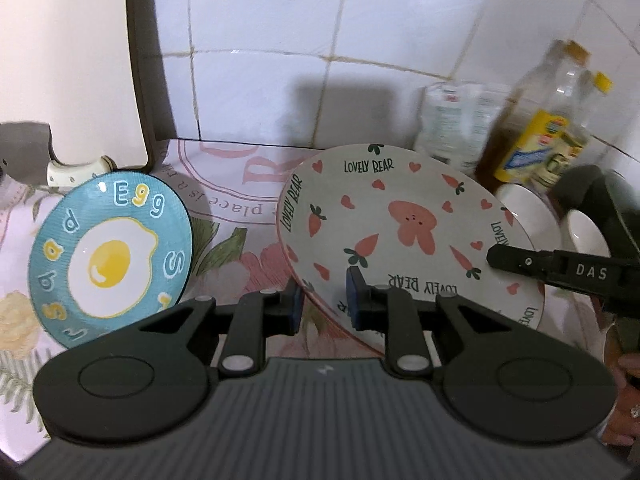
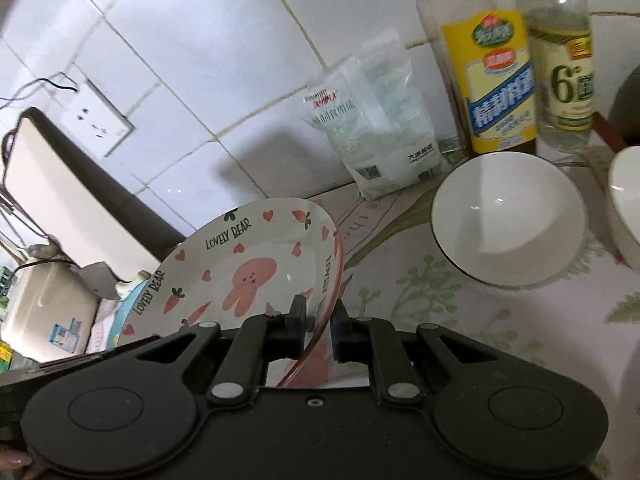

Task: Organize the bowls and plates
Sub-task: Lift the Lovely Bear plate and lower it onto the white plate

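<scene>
**Plainly, both grippers have the bear plate by its rim**

Largest of all is the white tiled wall (image 2: 224, 40), filling the upper half of both views, with a wall socket (image 2: 96, 124) at the left of the right wrist frame. Below it the flowered tablecloth (image 2: 460, 312) spreads across the counter. A pale cutting board (image 1: 68, 60) with a dark edge leans upright at the upper left of the left wrist frame.

At mid-frame in both views sits the task's main piece, the bear plate (image 1: 404, 216), white with a pink bear, carrots and hearts. It is tilted, raised off the cloth. The left gripper (image 1: 323, 300) is closed down on the plate's near rim, one blue pad either side of the edge. The right gripper (image 2: 318, 326) is likewise clamped narrow on the rim, at the plate's right-hand side; its black finger shows at the right edge of the left wrist frame.

To the lower left of that frame the egg plate (image 1: 110, 258), blue with a fried egg, rests on the cloth, apart from the bear plate.

In the right half of the right wrist frame a white bowl (image 2: 508, 220) stands on the cloth, a second bowl (image 2: 626, 204) cut off at the edge beside it. Behind them stand a yellow-labelled bottle (image 2: 492, 80), a clear bottle (image 2: 564, 68) and a white bag (image 2: 380, 128) against the wall.
</scene>
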The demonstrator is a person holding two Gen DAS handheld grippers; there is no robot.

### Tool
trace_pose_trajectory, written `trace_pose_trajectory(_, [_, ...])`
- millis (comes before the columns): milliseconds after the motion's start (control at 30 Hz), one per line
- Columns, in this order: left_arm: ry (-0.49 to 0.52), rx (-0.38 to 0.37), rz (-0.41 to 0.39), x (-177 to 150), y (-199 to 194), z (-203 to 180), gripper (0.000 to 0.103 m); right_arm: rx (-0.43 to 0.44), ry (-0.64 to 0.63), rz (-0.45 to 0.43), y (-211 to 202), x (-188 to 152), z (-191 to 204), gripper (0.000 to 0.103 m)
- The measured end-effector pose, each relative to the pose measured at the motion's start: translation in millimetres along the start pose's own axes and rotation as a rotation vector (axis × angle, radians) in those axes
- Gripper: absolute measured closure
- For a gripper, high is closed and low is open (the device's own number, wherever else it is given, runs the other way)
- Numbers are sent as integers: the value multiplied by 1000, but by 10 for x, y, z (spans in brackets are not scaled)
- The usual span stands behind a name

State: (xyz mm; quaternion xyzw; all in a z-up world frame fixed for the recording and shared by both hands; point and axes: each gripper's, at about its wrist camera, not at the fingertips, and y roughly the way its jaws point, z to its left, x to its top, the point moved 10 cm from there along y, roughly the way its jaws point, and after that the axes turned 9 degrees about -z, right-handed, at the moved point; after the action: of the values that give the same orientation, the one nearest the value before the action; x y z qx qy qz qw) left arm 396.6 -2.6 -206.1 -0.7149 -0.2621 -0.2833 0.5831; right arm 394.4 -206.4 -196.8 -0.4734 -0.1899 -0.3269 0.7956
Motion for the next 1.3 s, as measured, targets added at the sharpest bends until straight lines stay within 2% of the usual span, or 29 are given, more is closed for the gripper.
trace_pose_trajectory(333, [43,-53,-18,-113,-697,-343,83,24,-20,-22,-731,-92,79,85])
trace_pose_trajectory(633, [42,-93,-21,-358,-1091,-550,83,25,-34,-40,-1284,-287,45,84])
trace_pose_trajectory(933, [49,-114,17,-721,-1198,-717,83,11,-37,-32,-1588,-564,-109,84])
trace_pose_trajectory(1300, [37,-127,84,-1060,-976,-843,83,-32,6,6,-1587,-841,-417,84])
